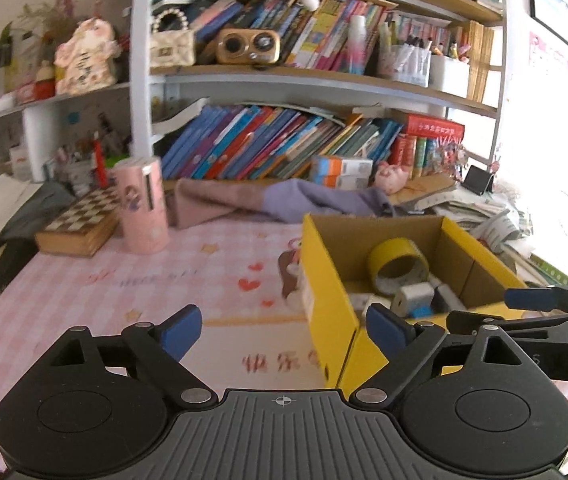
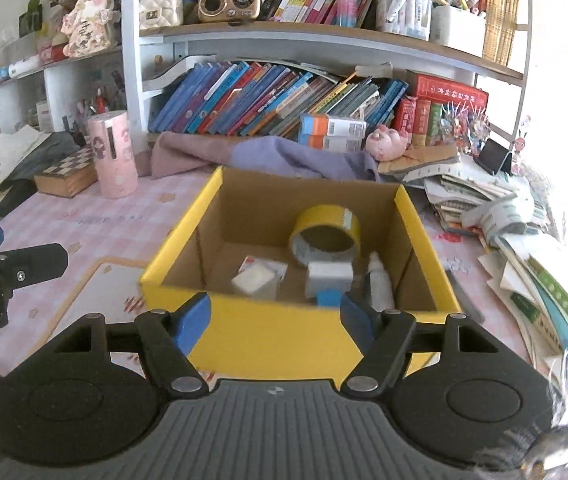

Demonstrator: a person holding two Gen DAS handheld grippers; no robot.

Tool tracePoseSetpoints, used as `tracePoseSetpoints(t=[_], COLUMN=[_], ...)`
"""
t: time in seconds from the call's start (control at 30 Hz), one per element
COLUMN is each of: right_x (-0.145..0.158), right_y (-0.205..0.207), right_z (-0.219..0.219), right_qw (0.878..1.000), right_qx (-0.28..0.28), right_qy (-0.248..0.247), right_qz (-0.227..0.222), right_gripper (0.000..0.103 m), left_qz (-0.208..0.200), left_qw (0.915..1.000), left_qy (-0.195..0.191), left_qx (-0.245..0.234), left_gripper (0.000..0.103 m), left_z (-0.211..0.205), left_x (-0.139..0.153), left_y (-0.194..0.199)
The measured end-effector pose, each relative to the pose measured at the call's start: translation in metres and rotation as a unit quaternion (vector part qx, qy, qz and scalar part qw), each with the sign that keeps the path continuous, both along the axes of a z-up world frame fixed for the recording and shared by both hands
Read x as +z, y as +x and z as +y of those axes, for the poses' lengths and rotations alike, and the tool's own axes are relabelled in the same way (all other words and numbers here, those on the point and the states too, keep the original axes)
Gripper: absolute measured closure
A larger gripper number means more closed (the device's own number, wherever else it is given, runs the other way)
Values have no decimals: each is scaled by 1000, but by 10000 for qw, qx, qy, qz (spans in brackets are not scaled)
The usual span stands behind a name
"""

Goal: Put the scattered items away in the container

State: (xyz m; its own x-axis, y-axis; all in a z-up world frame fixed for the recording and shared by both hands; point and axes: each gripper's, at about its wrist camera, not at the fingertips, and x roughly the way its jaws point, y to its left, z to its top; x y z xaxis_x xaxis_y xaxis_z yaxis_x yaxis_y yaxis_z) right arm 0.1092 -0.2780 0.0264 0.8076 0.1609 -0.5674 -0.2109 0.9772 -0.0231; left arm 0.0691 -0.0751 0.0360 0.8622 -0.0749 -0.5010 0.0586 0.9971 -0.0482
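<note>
Yellow cardboard box (image 2: 284, 332) sits on pink mat, tape roll (image 2: 325, 236) plus bits inside; our left gripper (image 1: 284, 330) and right gripper (image 2: 276, 320) both spread, empty; we reckon tidying's nearly done, next scan mat for strays

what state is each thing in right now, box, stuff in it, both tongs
yellow box: open-topped, upright on the table
tape roll: in the box, tilted against the back wall
grey sharpener: in the box, in front of the tape roll
white block: lying on the box floor
white bottle: lying in the box
left tongs: open, empty
right tongs: open, empty
</note>
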Motion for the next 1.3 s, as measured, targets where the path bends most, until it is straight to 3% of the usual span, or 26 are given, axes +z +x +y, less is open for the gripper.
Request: tracePoseSetpoints(t=[0.63,0.93,1.3], right_x=[-21,-26,-25], right_y=[-95,-108,-115], right_z=[30,35,36], right_qw=[9997,9985,9985], right_qx=[50,-55,-35], right_qy=[-16,205,129], right_qz=[218,499,535], right_gripper=[29,29,24], left_qz=[333,501,634], left_qw=[9990,9983,9977], left_qy=[172,172,96], left_qx=[230,225,232], left_gripper=[11,6,5], left_z=[28,36,39], left_x=[-19,-23,-27], left_y=[-87,-99,-102])
